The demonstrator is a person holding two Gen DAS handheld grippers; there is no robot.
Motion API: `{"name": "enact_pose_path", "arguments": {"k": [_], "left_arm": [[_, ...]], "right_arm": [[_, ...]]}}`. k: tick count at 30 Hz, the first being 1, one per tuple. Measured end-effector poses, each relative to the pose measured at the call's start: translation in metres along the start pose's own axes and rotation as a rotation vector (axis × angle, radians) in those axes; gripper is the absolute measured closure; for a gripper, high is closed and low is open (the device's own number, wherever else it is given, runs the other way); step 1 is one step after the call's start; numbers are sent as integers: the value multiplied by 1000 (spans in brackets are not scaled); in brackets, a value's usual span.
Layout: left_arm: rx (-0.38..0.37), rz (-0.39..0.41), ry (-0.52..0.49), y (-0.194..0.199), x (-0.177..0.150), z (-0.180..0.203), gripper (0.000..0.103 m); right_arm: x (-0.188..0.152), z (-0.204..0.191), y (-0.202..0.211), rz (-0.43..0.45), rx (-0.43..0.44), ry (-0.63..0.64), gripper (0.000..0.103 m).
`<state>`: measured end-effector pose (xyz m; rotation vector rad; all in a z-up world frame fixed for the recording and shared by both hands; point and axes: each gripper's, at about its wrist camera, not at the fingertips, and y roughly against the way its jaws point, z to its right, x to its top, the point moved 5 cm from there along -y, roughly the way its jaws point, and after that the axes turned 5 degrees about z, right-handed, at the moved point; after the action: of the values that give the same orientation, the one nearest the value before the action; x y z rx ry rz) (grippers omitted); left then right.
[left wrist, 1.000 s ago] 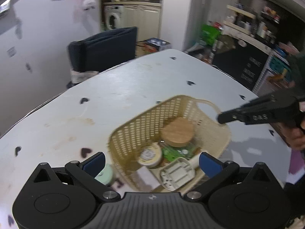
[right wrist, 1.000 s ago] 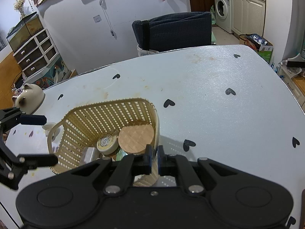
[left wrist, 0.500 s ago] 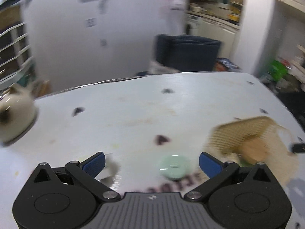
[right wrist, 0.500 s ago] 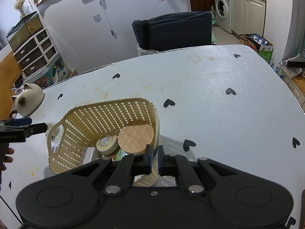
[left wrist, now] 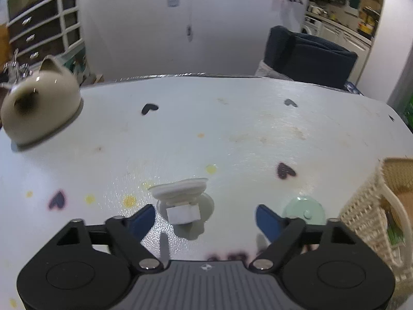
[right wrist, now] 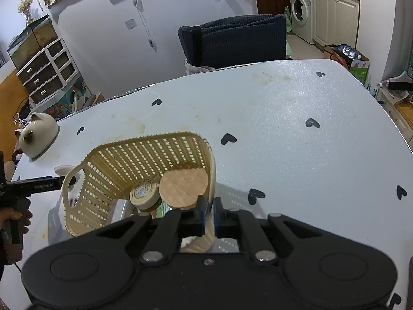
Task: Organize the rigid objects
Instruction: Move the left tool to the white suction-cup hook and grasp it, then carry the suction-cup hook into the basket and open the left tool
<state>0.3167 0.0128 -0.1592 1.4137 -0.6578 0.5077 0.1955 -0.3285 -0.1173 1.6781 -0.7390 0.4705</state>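
The left gripper [left wrist: 206,215] is angled down at the surface [left wrist: 232,129], its jaws closing around a small white suction-cup piece [left wrist: 183,201] not yet touched. The right gripper [right wrist: 208,209] is tilted down, jaws pressed together on the rim of the woven basket [right wrist: 124,160].

no text sharp enough to read anywhere

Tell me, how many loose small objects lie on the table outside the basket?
2. A white suction-cup piece lies between the left gripper fingers, whose jaws are closing; a pale green disc lies beside the basket. Others may be hidden.
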Motion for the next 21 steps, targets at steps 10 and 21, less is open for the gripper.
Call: {"name": "enact_pose_path", "arguments": {"k": [10, 21], "left_arm": [[59, 1, 34, -17, 0, -12, 44], [58, -4, 56, -13, -5, -18, 73]], "right_arm": [[0, 0, -1, -1, 0, 0, 97], [-1, 0, -3, -3, -1, 3, 97]]}}
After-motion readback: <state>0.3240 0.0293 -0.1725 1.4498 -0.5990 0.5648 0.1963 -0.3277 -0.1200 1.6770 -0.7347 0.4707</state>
